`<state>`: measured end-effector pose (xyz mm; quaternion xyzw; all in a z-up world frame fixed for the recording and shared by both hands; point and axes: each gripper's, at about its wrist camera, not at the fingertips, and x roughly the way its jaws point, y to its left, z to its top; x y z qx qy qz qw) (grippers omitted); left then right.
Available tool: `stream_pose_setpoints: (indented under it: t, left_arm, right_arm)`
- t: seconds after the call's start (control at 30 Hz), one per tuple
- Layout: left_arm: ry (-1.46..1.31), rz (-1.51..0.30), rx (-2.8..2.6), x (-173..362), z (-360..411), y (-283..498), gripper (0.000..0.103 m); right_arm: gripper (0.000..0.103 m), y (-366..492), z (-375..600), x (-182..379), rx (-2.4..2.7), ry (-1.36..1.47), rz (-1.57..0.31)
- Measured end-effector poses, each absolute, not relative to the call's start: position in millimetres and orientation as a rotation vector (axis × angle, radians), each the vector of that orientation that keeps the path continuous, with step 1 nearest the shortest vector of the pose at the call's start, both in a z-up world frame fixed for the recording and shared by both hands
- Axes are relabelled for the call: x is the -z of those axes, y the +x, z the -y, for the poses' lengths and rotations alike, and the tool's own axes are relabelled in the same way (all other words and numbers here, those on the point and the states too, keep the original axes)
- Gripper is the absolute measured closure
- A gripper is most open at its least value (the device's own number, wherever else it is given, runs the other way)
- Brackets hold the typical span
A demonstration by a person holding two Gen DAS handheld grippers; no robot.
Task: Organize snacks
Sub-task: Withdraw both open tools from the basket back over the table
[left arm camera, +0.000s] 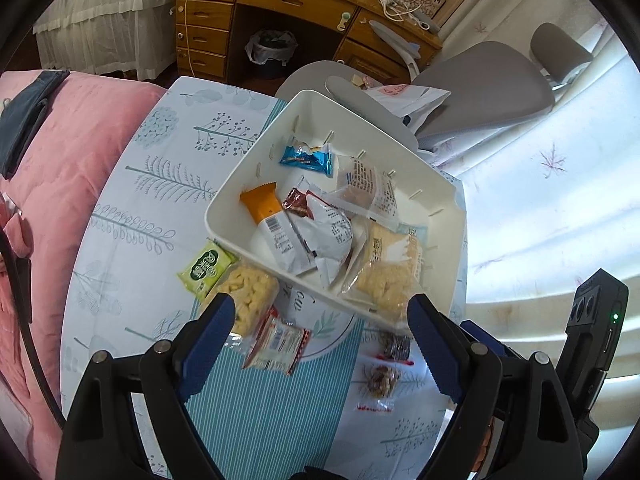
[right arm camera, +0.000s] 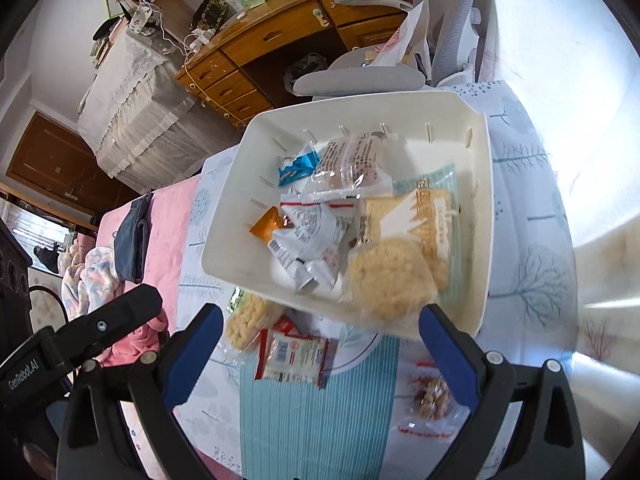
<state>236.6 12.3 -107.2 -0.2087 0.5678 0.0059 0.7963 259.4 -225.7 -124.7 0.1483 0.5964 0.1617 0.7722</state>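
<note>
Both grippers hang above the table and point steeply down at it. The left gripper has its blue-padded jaws spread wide with nothing between them, and the right gripper likewise stands wide apart and empty; in the right wrist view a black part of the left tool shows at the lower left. The white bin sits on the leaf-printed tablecloth, just ahead of both grippers, and holds most of the snacks in a loose heap. About seven packets can be counted inside: one blue packet near the far wall, one clear packet with black print, one orange-and-white bar, one small dark red packet, one crumpled white packet, and two pale yellow puffed-rice cakes in clear wrap at the near corner, though the overlap makes the count uncertain. Five snacks lie outside on the cloth: one green packet and one bag of yellow puffs, both touching the bin's near wall, one red-edged white packet on the striped teal mat, and two small dark snacks in clear wrappers beside the mat. A pink quilt borders the table on one side; a grey chair and a wooden desk stand beyond the bin.
</note>
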Motion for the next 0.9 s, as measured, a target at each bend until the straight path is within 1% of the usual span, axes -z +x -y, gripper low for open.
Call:
stream_pose_setpoints:
  t: [0.4,0.9]
  left_arm:
    - [-0.44,-1.23,0.083,101.6,-47.0,201.0,0.016]
    - [-0.253,-1.337,0.238,126.0,-89.2,180.0,0.016]
  right_arm:
    - [0.004,206.5,206.5,111.1,-0.251,0.332,-1.269]
    - [0.004,134.6,172.2,133.0,-0.05,0.456,-1.239]
